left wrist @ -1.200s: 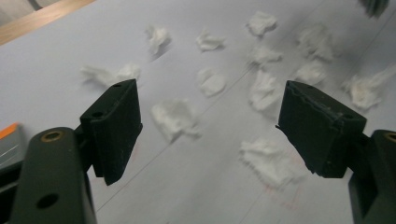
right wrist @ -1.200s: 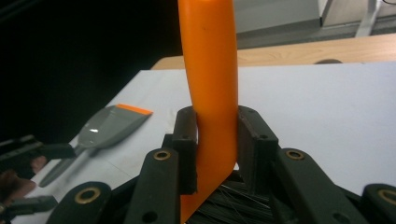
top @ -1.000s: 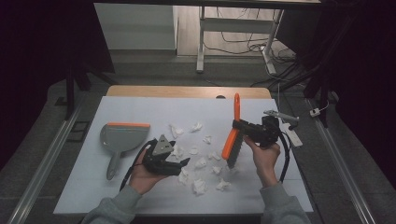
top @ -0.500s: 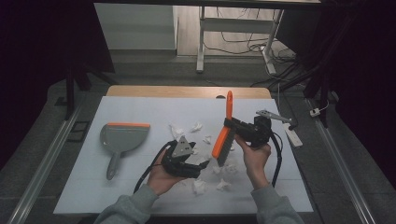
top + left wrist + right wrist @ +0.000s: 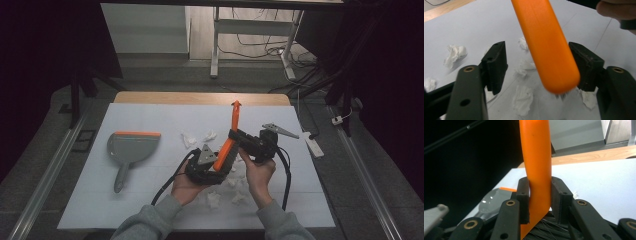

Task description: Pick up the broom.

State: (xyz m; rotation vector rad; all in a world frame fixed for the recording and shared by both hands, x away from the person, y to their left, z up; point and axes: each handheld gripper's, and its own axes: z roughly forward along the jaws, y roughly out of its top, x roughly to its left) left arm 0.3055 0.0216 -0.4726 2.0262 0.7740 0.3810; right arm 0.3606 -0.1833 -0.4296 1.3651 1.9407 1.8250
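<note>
dustpan (image 5: 131, 148): lying at the table's left, grey with an orange lip, handle pointing toward the person, well apart from both hands
table (image 5: 150, 210): white top, wooden strip showing along the far edge
paper scraps (image 5: 210, 135): crumpled white bits lying mid-table, some just beyond the hands, some under and near them; also showing in the left gripper view (image 5: 454, 53) behind the jaws
left gripper (image 5: 216, 171): sitting left of centre in the person's left hand; jaws have just been closing in around the brush's end; in the left gripper view (image 5: 537, 67) the one pad is looking to touch the orange body, the other standing clear, so not gripping yet
brush (image 5: 229, 145): orange hand brush, centre of table, raised above the scraps, slanting up and away, pointed handle tip at the far end; rounded orange end (image 5: 549, 47) with bristles peeking below is sitting between the left jaws and blocking the scraps behind
right gripper (image 5: 239, 138): right of centre, clenched on the brush; right gripper view (image 5: 540, 200) is showing both pads pressing the orange body (image 5: 537, 157), dark bristles below
white bar (image 5: 314, 145): lying at the table's right edge
</note>
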